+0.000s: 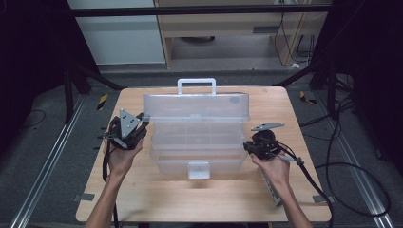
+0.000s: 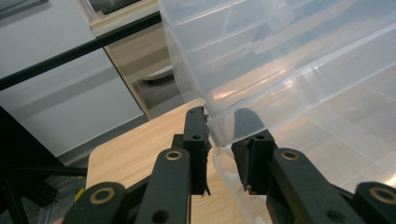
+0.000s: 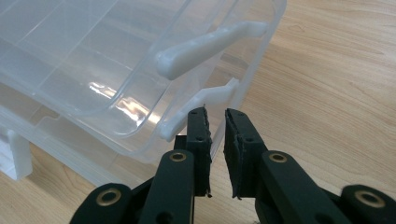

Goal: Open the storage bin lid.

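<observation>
A clear plastic toolbox (image 1: 197, 142) stands mid-table with its lid (image 1: 196, 107) raised upright and a white handle (image 1: 196, 84) on top. My left gripper (image 1: 140, 124) is at the box's left side. In the left gripper view its jaws (image 2: 219, 149) stand slightly apart astride the lid's lower corner (image 2: 212, 123), with a gap beside the plastic. My right gripper (image 1: 247, 146) sits at the box's right end. Its jaws (image 3: 217, 140) are a narrow gap apart, just by a white hinge arm (image 3: 196, 105) and the clear wall.
The wooden table (image 1: 142, 190) has bare room in front of the box and at both sides. A white latch (image 1: 198, 169) hangs at the box's front. A cable (image 1: 323, 185) trails off the right edge. Dark frame bars stand beyond the table.
</observation>
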The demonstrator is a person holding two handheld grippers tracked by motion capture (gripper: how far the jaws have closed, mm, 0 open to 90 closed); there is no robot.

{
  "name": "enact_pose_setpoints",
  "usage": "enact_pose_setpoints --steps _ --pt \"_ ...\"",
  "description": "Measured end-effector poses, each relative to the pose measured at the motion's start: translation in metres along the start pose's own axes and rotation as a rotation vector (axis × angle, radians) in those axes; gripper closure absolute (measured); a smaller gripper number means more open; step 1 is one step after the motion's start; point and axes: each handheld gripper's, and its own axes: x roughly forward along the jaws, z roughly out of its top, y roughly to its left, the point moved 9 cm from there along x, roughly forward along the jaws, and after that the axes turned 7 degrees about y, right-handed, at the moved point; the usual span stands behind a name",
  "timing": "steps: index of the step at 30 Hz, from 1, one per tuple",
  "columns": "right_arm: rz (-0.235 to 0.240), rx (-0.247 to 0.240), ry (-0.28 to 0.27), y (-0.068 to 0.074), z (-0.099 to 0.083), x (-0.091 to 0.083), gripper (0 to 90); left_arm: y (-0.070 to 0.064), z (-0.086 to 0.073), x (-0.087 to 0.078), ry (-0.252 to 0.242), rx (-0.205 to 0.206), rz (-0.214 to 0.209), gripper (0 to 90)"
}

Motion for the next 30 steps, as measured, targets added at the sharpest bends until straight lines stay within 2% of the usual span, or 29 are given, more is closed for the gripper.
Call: enact_pose_setpoints --steps 30 --pt "-0.007 -0.005 0.011 0.0 0.0 0.0 80.2 0.016 0.025 0.014 0.019 0.019 0.041 79.2"
